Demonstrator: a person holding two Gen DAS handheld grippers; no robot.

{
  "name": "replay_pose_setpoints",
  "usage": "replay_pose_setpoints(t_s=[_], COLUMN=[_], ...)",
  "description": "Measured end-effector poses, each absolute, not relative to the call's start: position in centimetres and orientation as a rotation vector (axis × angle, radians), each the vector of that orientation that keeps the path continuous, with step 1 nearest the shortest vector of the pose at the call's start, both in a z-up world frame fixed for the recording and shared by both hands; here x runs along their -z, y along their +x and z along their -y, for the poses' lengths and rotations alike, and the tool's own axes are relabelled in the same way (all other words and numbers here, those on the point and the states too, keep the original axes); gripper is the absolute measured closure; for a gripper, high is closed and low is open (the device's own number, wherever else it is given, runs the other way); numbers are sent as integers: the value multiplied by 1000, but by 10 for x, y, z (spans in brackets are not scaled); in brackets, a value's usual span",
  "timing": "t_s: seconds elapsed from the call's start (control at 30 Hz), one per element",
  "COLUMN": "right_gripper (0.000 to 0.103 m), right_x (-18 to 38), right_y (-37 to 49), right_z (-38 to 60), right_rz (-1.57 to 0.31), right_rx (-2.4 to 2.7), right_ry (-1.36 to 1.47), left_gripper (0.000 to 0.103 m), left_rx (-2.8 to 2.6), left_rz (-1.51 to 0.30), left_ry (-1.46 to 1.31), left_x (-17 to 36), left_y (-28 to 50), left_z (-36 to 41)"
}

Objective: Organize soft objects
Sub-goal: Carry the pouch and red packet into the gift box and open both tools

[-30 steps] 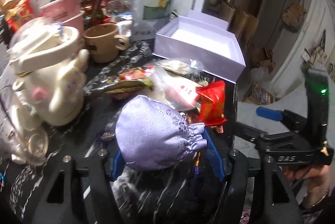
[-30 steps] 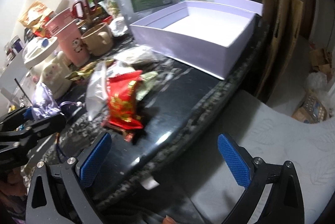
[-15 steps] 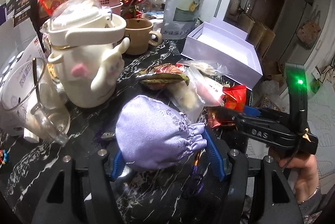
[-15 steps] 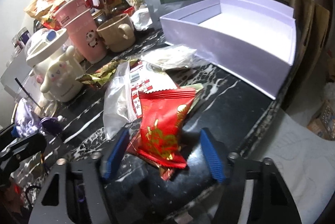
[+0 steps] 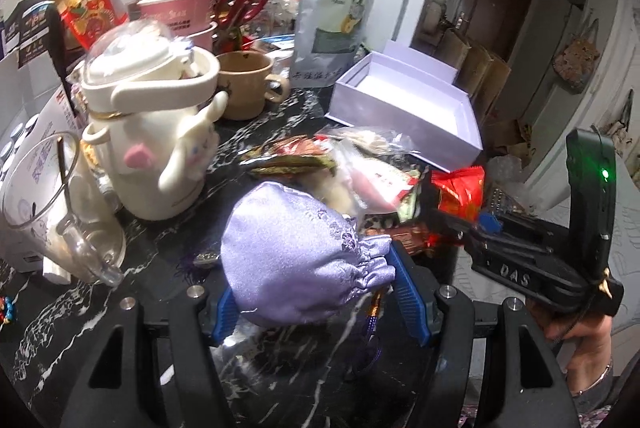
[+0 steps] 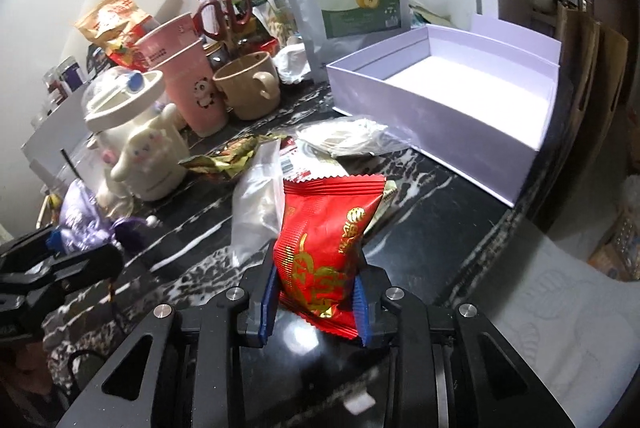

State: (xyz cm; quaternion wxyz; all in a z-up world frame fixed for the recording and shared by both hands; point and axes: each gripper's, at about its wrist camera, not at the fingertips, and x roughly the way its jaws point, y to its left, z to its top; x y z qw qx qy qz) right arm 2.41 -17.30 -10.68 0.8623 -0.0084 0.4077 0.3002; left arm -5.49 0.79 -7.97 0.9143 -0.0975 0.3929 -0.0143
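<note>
1. Left wrist view: the left gripper point(image 5: 316, 292) was clamped on a lilac satin drawstring pouch point(image 5: 296, 260), its 2 blue pads pressed into the cloth on either side. The pouch's gathered neck lay toward the right pad. The open lilac box point(image 5: 400, 115) sat beyond the pouch, up and to the right, past a heap of snack packets point(image 5: 340, 163). The right gripper point(image 5: 476, 224) reached in from the right, nearer the box than the left one.

2. Right wrist view: the right gripper point(image 6: 316, 304) was squeezed tight on a red snack packet point(image 6: 328, 240), 1 pad on each long edge. The packet's long axis ran straight out from the jaws. The lilac box point(image 6: 432, 111) lay ahead and to the right, so probably the packet goes there next.
</note>
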Motion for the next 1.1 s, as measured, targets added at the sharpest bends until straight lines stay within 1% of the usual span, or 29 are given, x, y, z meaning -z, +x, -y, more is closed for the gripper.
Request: replay_pose_setpoints(t_s=[0.6,0.77,0.9,1.1], right_gripper=[73,73,73,73], right_x=[63,38,16,-14], right_y=[-46,-48,-41,-17], right_z=[234,250,261,272], right_rz=[-779,-724,-675,-596], right_rx=[-566,-540,-533,-508], right_ry=[-21,-39,-41,-50], left_gripper=[38,38,38,38], left_rx=[220,272,287,304], left_rz=[-700,-644,-566,-488], left_ry=[-88,-73,-29,27], left_x=[37,12,-14,-45], left_y=[-56,-47,-34,-6], left_z=[65,78,88,99])
